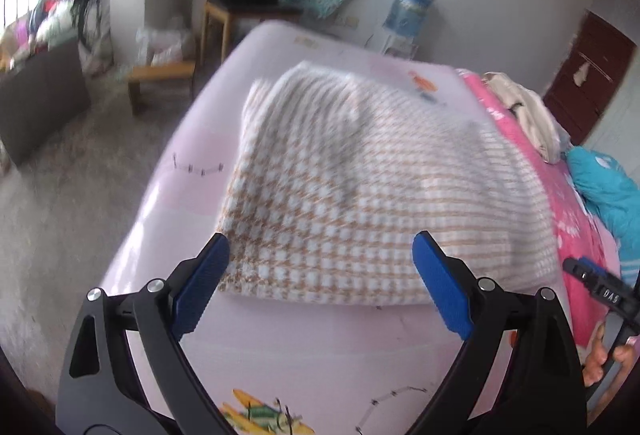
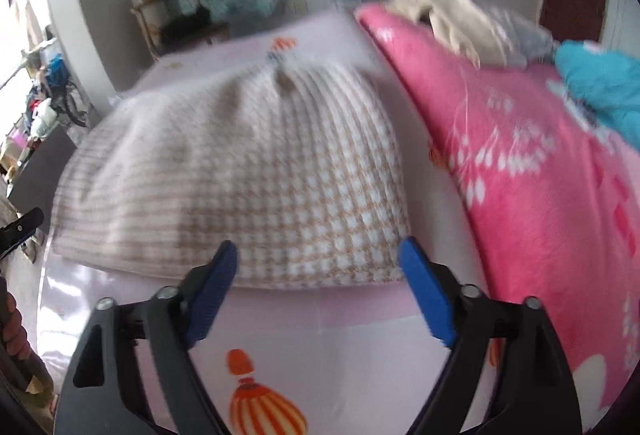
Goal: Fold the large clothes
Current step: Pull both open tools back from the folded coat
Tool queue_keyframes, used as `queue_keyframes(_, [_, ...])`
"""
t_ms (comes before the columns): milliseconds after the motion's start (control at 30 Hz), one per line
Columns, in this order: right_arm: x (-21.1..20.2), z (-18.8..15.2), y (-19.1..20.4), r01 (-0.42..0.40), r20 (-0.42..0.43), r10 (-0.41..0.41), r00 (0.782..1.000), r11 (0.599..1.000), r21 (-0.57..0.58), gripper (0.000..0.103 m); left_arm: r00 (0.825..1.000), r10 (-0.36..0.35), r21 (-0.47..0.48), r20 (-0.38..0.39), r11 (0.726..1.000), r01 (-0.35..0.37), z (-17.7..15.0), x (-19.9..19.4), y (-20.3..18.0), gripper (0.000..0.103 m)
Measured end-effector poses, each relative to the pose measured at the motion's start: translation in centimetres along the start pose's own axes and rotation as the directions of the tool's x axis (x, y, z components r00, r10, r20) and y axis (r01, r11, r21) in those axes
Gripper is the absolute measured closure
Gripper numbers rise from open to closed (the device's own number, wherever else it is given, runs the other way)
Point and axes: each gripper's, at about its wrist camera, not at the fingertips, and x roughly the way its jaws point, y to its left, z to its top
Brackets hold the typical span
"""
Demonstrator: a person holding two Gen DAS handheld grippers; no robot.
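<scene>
A white and tan checked garment (image 1: pixel 360 195) lies folded flat on the pale pink bed sheet (image 1: pixel 320 351); it also fills the middle of the right wrist view (image 2: pixel 240 187). My left gripper (image 1: pixel 322 249) hangs open just above the garment's near edge, its blue pads (image 1: pixel 440 283) wide apart with nothing between them. My right gripper (image 2: pixel 318 255) is likewise open over the near edge, pads (image 2: pixel 426 295) clear of the cloth. The right gripper's tip (image 1: pixel 600 287) and the hand on it show at the left view's right edge.
A bright pink blanket (image 2: pixel 540 175) lies along the right of the bed, with cream clothes (image 2: pixel 452 19) and a turquoise item (image 2: pixel 600 83) on it. Beyond the bed stand a wooden chair (image 1: pixel 240 7), a low stool (image 1: pixel 160 79) and a water dispenser (image 1: pixel 408 11). Grey floor (image 1: pixel 72 203) lies left.
</scene>
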Motion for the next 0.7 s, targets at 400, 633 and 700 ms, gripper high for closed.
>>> queue_keyframes(400, [-10.7,1.2,4.5,0.048,0.363,-0.014,0.932,0.995,-0.084,0.006,0.984,0.055,0.070,0.172,0.995,-0.068,0.6,-8.4,-5.1,0.008])
queue_keyframes(633, [-13.3,0.3,5.5,0.020,0.388,0.018,0.921,0.995,-0.094,0.006,0.972,0.120,0.099,0.202,0.985,-0.142,0.6,-9.7,-7.0,0.008])
queue_keyframes(700, [-13.7,-0.3,5.5,0.005,0.400,0.032,0.916,0.996,-0.091,0.006,0.971,0.117,0.088,0.207,0.987,-0.137,0.6,-10.0,-7.2,0.008])
